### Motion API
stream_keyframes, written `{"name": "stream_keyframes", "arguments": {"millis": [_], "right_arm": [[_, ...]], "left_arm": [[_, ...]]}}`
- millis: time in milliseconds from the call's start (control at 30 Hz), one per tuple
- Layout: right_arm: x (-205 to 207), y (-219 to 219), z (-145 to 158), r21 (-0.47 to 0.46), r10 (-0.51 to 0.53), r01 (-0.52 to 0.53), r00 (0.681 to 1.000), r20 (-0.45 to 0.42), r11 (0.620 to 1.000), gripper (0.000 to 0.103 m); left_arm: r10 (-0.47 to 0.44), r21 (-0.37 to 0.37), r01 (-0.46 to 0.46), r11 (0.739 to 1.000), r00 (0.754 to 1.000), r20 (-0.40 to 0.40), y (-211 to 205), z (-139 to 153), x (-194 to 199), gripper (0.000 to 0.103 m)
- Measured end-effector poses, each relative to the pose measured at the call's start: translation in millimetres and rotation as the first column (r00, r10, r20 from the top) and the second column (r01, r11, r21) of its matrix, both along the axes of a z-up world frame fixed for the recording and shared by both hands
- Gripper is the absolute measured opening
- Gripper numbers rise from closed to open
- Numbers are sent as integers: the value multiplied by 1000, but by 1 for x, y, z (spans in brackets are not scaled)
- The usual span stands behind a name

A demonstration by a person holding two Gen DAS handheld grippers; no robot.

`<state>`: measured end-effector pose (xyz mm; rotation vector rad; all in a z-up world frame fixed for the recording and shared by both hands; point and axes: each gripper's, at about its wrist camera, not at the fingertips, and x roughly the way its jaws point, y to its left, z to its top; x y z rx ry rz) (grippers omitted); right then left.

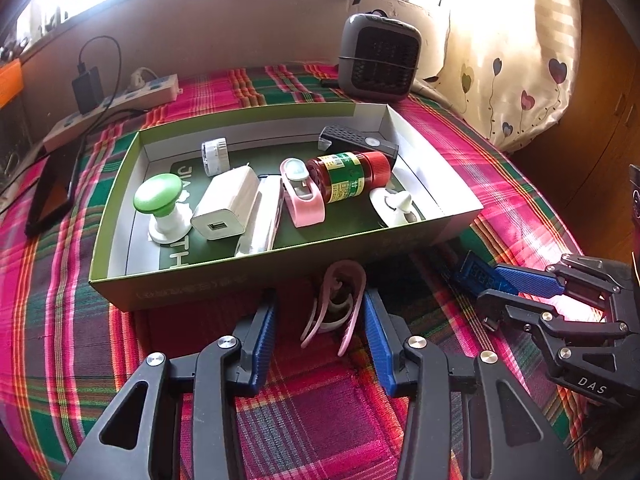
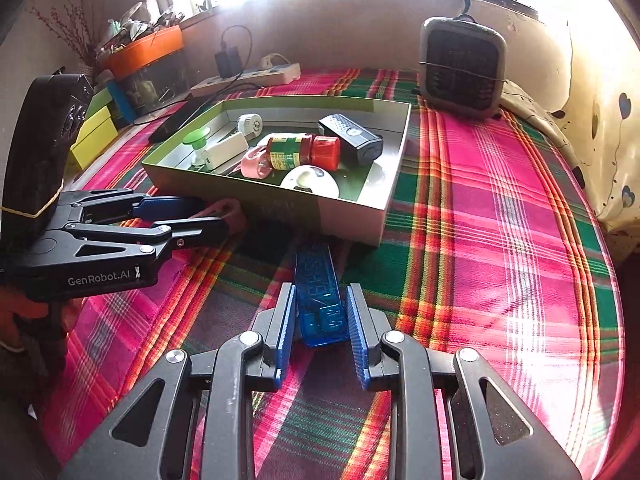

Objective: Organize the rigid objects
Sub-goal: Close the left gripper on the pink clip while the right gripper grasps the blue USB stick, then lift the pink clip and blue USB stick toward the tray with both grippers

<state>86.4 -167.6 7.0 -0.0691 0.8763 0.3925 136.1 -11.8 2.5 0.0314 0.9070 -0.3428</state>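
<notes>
Left gripper straddles pink clip on plaid cloth before green box, fingers apart, right pad near. Right gripper fingers clamp blue display stick. Best practice: centre clip, close squarely, lift clear of box wall.

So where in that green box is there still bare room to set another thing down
Inside the green cardboard box, bare floor shows at the near left corner, in front of the green-capped white knob, and along the far wall between the white round plug and the black remote-like device. The middle, around the red-capped bottle, is crowded.
</notes>
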Motion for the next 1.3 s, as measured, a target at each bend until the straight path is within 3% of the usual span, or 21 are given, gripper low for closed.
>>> {"name": "stream_keyframes", "arguments": {"millis": [67, 300, 1300], "right_arm": [[-2, -2, 1, 2, -7, 7, 1000, 1, 1000, 26], [-7, -7, 2, 14, -27, 27, 1000, 0, 1000, 26], [-25, 15, 3, 44, 3, -2, 1000, -5, 999, 26]], "left_arm": [[12, 0, -12, 1000, 1000, -1, 2, 0, 0, 30], [31, -10, -31, 999, 1000, -4, 7, 0, -5, 23], [66, -26, -67, 997, 998, -8, 24, 3, -45, 22]]}}
